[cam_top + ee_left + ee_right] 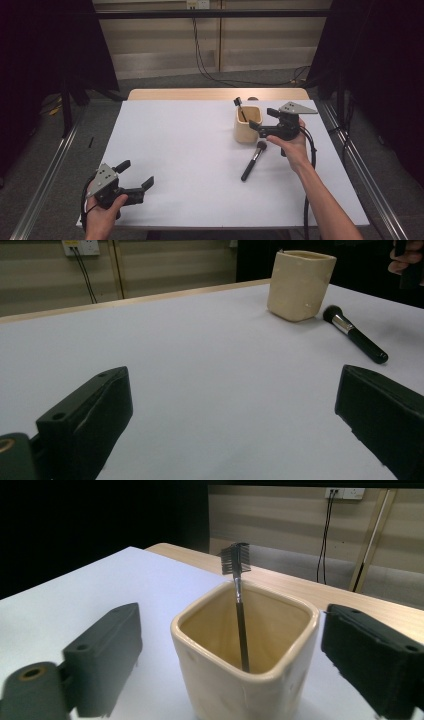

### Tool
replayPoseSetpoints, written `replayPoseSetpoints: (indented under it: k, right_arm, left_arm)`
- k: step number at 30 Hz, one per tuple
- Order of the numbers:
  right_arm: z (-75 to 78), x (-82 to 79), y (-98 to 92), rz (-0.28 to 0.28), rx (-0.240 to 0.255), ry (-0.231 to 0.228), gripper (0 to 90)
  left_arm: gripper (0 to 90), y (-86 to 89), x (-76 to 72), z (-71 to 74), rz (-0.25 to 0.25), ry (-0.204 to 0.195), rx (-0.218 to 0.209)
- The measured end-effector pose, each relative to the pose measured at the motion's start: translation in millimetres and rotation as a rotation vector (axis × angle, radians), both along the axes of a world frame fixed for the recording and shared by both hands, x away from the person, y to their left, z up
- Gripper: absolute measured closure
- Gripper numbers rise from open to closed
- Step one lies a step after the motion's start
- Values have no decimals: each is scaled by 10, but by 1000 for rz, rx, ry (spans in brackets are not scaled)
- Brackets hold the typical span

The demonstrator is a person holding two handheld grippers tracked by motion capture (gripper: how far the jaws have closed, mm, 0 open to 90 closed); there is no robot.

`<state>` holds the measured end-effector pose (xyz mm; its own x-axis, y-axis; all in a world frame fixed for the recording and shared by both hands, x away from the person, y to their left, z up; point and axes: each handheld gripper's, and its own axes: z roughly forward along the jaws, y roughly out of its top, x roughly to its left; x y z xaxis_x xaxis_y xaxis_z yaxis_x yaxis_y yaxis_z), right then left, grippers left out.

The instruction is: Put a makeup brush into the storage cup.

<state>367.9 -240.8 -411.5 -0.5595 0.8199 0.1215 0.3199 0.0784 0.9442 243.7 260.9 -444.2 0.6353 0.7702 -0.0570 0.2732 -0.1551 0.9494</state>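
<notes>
right hand-held gripper [257, 125] is hanging wide apart by the cream cup [247, 131] holding the spoolie brush [239, 605], needing a clean backout toward the makeup brush [254, 160].

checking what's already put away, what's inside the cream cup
One thin black brush stands in the cream cup, leaning on the far wall, its comb-and-bristle head poking above the rim. The near wall hides the cup's floor and the handle's lower end.

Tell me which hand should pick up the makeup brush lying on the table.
Probably the right. The right gripper sits open by the cup, with the makeup brush just beside that hand; the left gripper is far across the table.
</notes>
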Motion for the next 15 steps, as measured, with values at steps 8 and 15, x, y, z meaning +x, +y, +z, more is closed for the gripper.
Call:
replayPoseSetpoints:
  k: [8,15]
  right_arm:
    - [-50,-148,-92,2,4,18,2]
    - [-94,-281,-196,-16,2,35,6]
  left_arm:
    - [20,-1,-8,6,-1,-4,-6]
    - [20,5,-12,13,-4,-12,-3]
